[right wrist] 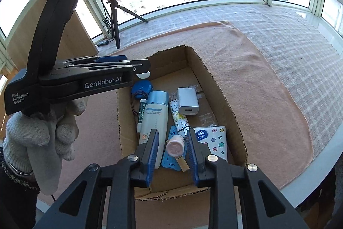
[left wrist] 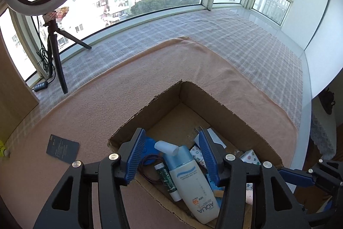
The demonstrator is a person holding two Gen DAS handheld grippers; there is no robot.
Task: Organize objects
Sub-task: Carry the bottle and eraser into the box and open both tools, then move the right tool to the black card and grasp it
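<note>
We see the cardboard box sitting open on the peach towel, which lies over a checked cloth on the table by the window. Inside the box lies the white sunscreen bottle with its pale blue cap, flat on the bottom; a thin green-labelled tube lies just beside it on the left, and a blue round case sits near the bottle's cap end. To the right of the bottle we find a white charger, a patterned slim tube, a tissue pack with stars and buttons, and a pink round cap near the front wall. Our left gripper hangs over the box with its blue fingers spread wide, and a small white cylinder shows between them, touching neither finger. Our right gripper also hovers over the box, fingers open, the pink cap showing between them. A dark card lies on the towel left of the box, and a ring light on a tripod stands by the window.
</note>
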